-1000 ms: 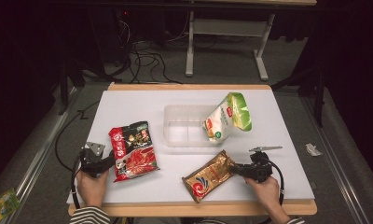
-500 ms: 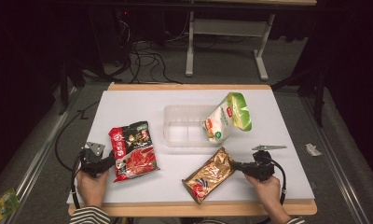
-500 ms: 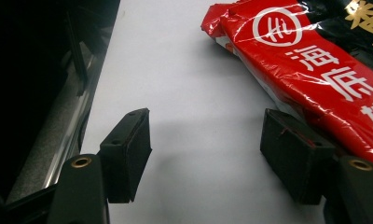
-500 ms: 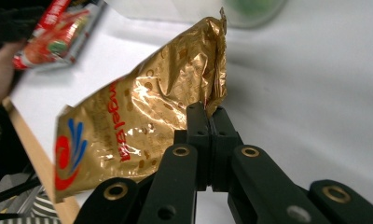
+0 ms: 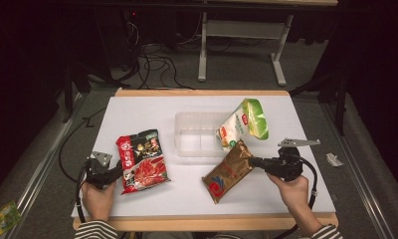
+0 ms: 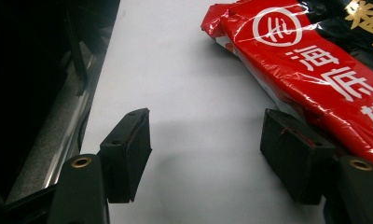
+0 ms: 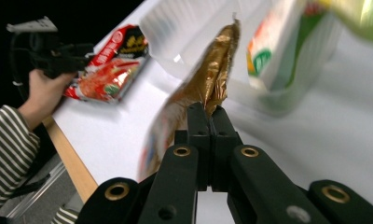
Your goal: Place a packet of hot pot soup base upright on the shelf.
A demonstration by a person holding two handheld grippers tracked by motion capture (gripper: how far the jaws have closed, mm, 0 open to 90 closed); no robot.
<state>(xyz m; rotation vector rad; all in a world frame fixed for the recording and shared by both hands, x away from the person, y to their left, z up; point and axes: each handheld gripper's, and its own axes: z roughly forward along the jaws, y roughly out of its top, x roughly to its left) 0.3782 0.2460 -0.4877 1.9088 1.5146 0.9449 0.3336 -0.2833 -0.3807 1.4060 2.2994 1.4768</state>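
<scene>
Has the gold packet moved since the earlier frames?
Yes. The gold packet, pinched by the right gripper, has its upper end raised toward the clear bin.

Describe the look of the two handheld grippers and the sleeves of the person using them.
Both the left gripper and the right gripper are black, each with two blocky black jaws, brass-coloured rivets at the joints and a grey three-cornered plate on top. A black cable trails from each. The sleeves are striped dark and white.

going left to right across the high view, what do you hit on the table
left gripper → red packet → clear plastic container → gold packet → right gripper
</scene>
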